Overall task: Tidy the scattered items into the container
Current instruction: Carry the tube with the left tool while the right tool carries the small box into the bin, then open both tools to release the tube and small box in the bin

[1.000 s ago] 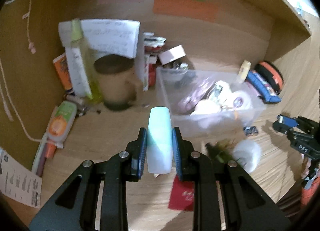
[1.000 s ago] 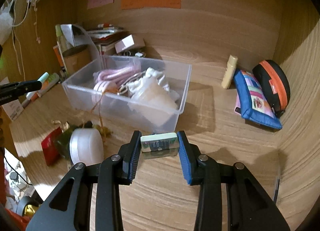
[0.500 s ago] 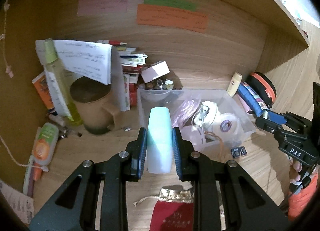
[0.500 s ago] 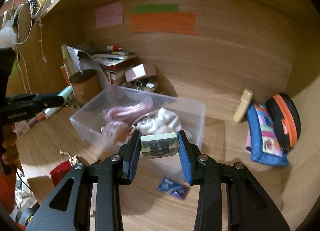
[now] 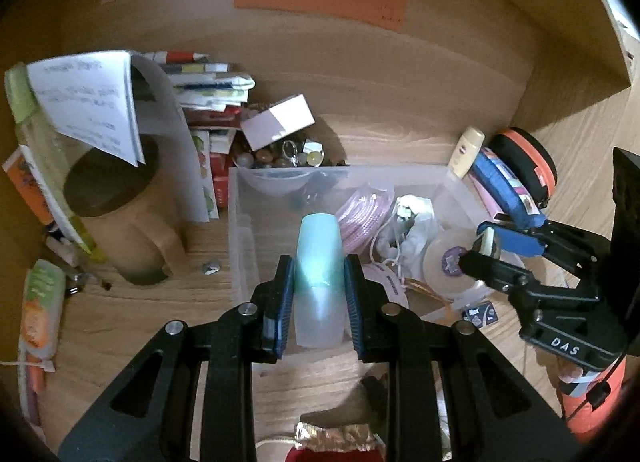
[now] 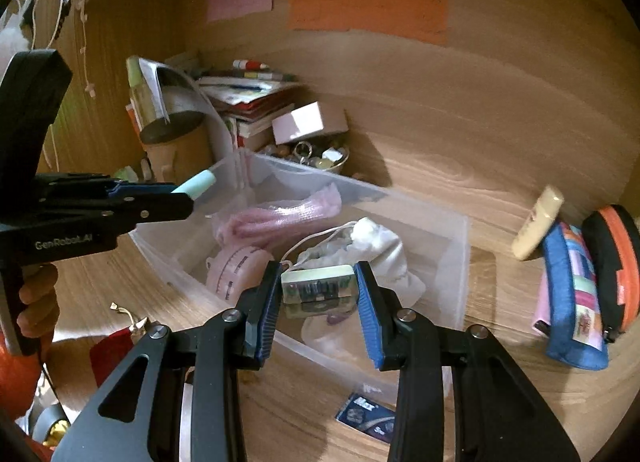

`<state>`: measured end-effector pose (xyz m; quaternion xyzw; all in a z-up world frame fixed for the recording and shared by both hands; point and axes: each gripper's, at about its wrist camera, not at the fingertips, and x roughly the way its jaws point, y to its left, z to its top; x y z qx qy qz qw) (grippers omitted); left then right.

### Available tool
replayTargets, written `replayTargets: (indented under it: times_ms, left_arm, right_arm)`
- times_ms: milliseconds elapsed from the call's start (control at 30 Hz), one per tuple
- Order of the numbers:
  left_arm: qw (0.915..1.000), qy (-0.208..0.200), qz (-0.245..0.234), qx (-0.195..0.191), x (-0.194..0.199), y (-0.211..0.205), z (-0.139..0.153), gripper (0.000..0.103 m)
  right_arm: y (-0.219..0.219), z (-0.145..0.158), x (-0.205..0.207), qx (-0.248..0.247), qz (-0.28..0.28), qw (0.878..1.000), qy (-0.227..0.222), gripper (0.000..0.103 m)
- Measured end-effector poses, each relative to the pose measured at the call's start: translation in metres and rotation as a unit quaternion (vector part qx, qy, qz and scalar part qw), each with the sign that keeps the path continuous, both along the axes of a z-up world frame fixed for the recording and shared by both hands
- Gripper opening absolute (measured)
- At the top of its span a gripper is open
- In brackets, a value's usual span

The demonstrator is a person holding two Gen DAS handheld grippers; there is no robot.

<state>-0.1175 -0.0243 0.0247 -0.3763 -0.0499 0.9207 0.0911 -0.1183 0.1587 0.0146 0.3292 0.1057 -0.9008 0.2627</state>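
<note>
Wooden tabletop alcove, clutter at far left. Both tools have advanced from tabletop to over clear container [image 6: 456, 246]. Left tool [image 5: 318, 286] clenched on mint tube [image 5: 319, 258]; right tool [image 6: 318, 294] clenched on small rectangular case [image 6: 318, 286]. Both items now poised above bin; release likely next. Red pouch [image 6: 110, 354], blue packet [image 6: 366, 416] remain outside on near tabletop.

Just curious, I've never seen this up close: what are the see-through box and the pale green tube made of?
The box looks like frosted, translucent plastic: its contents show hazily through the walls. The pale green tube seems smooth, glossy plastic, with a soft highlight where light hits it.
</note>
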Motion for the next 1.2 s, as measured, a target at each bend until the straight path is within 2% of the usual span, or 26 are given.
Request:
replayTargets:
  times_ms: [333, 800, 900, 1033, 1133, 1200]
  left_arm:
    - [0.9998, -0.019, -0.007, 0.005, -0.014, -0.001, -0.019, 0.024]
    - [0.9992, -0.035, -0.018, -0.002, -0.015, 0.005, -0.029, 0.024]
    - [0.9988, -0.035, -0.036, -0.004, -0.013, 0.01, -0.029, 0.024]
    - [0.9986, -0.027, -0.041, -0.02, -0.009, 0.017, -0.028, 0.024]
    - [0.9986, -0.027, -0.042, -0.019, -0.007, 0.018, -0.025, 0.025]
    - [0.9988, -0.024, -0.039, -0.018, -0.005, 0.017, -0.023, 0.027]
  right_arm:
    - [-0.01, -0.013, -0.008, 0.004, 0.013, 1.0, -0.017, 0.033]
    - [-0.021, -0.019, -0.009, 0.028, 0.018, 0.999, -0.011, 0.033]
    - [-0.023, -0.017, -0.006, 0.037, 0.02, 0.999, -0.006, 0.033]
    - [-0.026, -0.015, 0.0, 0.044, 0.023, 0.999, 0.003, 0.034]
    - [-0.027, -0.011, 0.004, 0.048, 0.022, 0.999, 0.01, 0.045]
    - [-0.027, -0.007, 0.01, 0.05, 0.019, 0.998, 0.02, 0.062]
